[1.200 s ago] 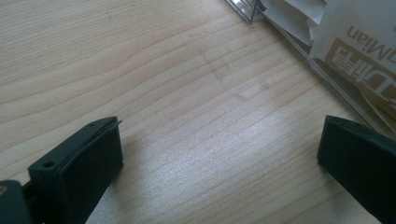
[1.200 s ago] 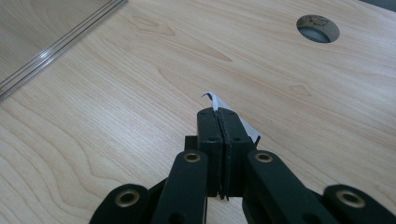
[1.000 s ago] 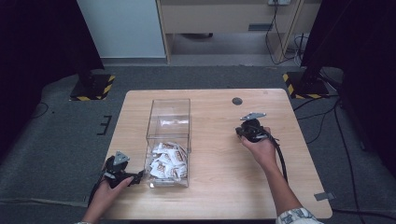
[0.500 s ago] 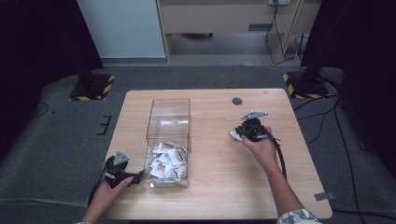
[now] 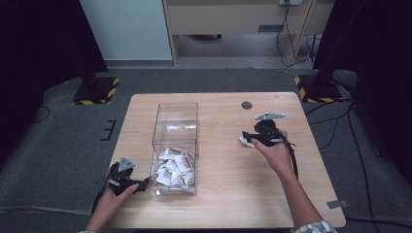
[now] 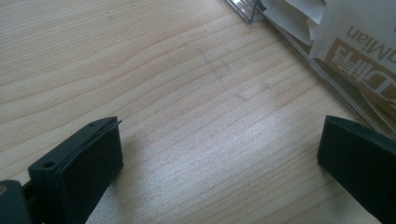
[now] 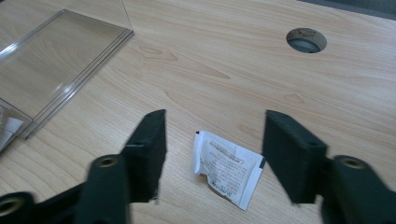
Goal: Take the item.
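The right tongs (image 7: 212,154), jaws just opened, stand apart over a small white printed sachet (image 7: 227,167) lying released on the pale wooden desk (image 5: 218,199), right of the clear plastic box (image 5: 176,141); the left tongs (image 6: 219,154) gape empty beside the box.

Packets (image 5: 174,167) in box (image 5: 176,112), lone packet (image 7: 227,167) on table (image 5: 228,199), right of box.

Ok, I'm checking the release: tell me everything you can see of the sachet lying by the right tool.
The sachet is a small white, crinkled packet with fine dark print on its face and a dark mark at one edge. It lies flat on the wooden table, apart from the clear box. The right tool has just been opening; its jaws stand either side of the sachet without touching it.
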The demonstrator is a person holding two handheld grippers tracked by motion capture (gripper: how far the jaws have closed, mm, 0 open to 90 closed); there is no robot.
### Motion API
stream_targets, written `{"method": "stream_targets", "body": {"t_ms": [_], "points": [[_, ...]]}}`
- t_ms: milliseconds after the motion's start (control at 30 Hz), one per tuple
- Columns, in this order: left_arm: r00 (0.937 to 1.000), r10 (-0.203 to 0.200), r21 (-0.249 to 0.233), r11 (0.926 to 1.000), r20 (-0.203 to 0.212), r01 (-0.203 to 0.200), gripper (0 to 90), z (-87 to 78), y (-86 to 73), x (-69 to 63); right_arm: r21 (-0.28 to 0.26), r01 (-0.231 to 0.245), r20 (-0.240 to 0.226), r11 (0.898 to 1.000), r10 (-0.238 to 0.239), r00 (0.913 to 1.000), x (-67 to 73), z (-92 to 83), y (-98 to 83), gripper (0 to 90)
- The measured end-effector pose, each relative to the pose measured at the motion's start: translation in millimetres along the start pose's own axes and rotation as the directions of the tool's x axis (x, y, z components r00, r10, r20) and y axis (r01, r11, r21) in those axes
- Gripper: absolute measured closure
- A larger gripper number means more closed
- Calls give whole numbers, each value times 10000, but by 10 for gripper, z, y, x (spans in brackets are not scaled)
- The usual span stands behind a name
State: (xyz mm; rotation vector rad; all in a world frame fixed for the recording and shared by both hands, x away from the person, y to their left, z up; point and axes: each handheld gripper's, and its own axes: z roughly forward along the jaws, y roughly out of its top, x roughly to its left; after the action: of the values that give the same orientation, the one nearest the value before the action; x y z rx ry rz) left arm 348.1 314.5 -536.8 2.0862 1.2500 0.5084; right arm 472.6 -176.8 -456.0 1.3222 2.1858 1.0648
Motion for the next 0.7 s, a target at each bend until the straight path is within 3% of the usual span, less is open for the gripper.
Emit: {"method": "stream_targets", "body": {"t_ms": [33, 133, 300, 700], "points": [[10000, -1, 0, 10000, 0, 1, 0, 0, 0, 0, 0, 0, 0, 10000, 0, 10000, 0, 0, 0, 327], [10000, -1, 1, 10000, 1, 1, 0, 0, 0, 0, -183, -184, 87, 9997, 186, 9998, 19, -84, 42, 205], [10000, 1, 1, 10000, 1, -1, 0, 0, 0, 0, -202, -44, 88, 9998, 46, 10000, 54, -182, 38, 124], [10000, 0, 2, 10000, 1, 0, 0, 0, 0, 0, -389, 241, 93, 9990, -238, 9997, 95, -436, -241, 90]]}}
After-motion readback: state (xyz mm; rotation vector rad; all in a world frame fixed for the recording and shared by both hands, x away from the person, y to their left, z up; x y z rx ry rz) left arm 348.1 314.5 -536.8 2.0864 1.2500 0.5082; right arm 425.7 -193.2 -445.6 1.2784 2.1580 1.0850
